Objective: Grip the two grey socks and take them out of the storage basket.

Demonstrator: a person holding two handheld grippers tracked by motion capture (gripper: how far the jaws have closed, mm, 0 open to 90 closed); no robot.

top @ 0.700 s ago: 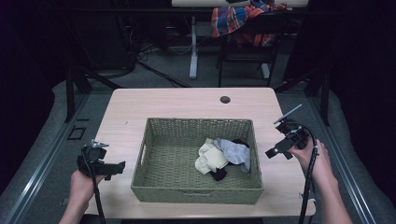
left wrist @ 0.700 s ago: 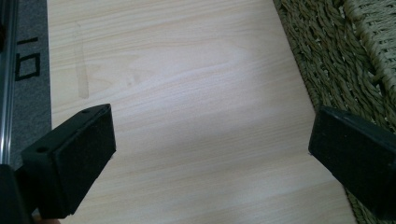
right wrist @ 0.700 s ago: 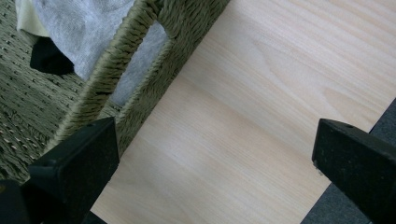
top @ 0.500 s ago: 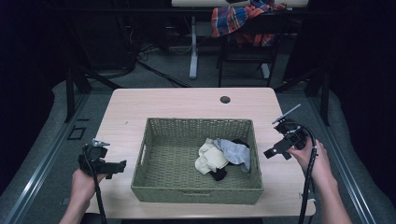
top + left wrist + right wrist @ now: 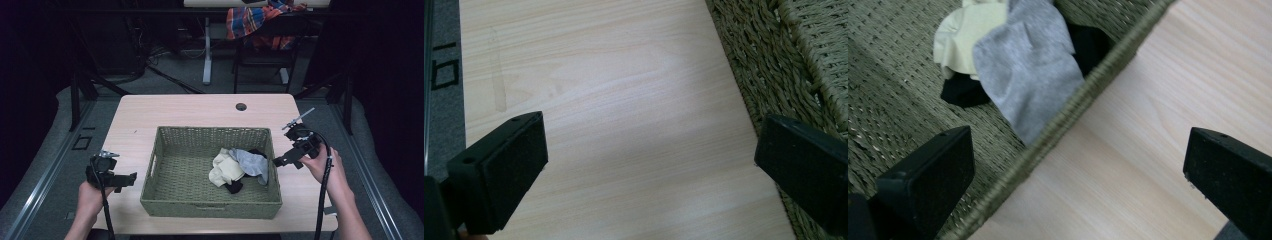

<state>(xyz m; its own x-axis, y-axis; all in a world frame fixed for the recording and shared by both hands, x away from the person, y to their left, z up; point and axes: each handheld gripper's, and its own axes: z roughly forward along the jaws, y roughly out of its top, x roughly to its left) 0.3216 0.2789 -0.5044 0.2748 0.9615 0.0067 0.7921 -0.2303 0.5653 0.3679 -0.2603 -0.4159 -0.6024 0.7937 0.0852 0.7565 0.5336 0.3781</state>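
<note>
Your right claw stands wide open with nothing in it, poised over the basket's right rim. Seen along its jaws, the grey sock lies just ahead and left, inside the basket, draped over a cream sock and a black one. Your left claw is also wide open and empty, over bare table, with the basket wall just beside its right jaw.
</note>
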